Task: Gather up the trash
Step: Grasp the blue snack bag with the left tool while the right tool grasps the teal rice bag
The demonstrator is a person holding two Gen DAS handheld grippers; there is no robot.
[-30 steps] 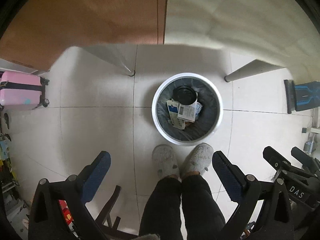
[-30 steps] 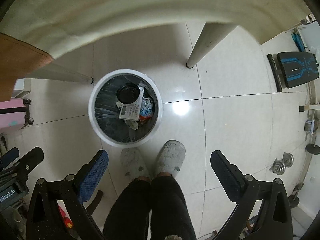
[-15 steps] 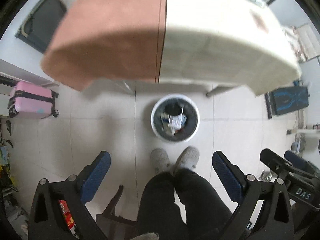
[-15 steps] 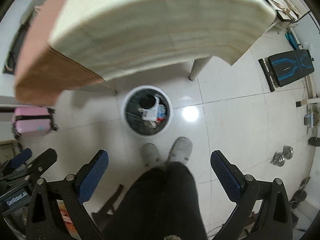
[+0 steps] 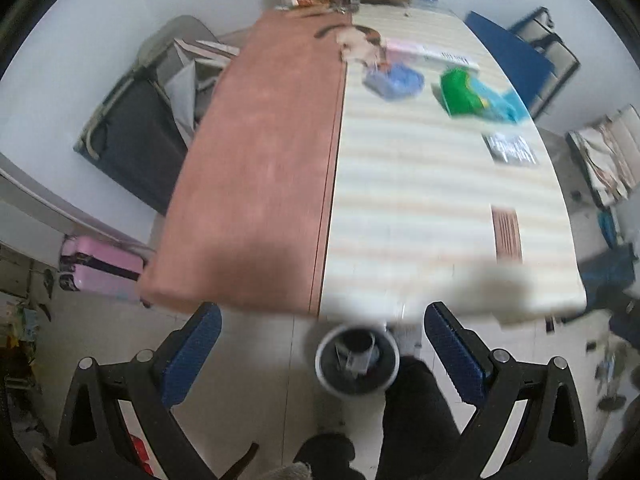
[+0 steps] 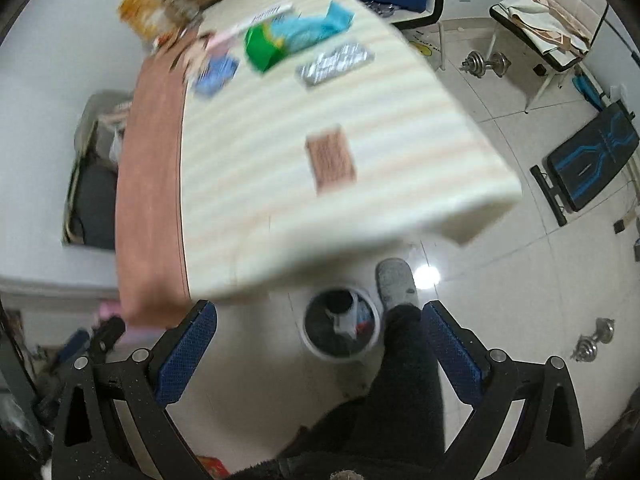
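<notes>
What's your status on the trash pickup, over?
Left gripper open, empty; right gripper open, empty. Trash bin on floor, partly filled. Brown wrapper nearest on table, path clear. Over.

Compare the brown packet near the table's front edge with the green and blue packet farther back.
The brown packet lies flat and alone, nearest the table's front edge; the green and blue packet looks bulkier and crumpled, far back among other litter. The brown packet is one dull colour with faint stripes; the green and blue packet is bright and two-toned, and looks larger. Both rest untouched on the cream half of the table, and both are motion-blurred.
</notes>
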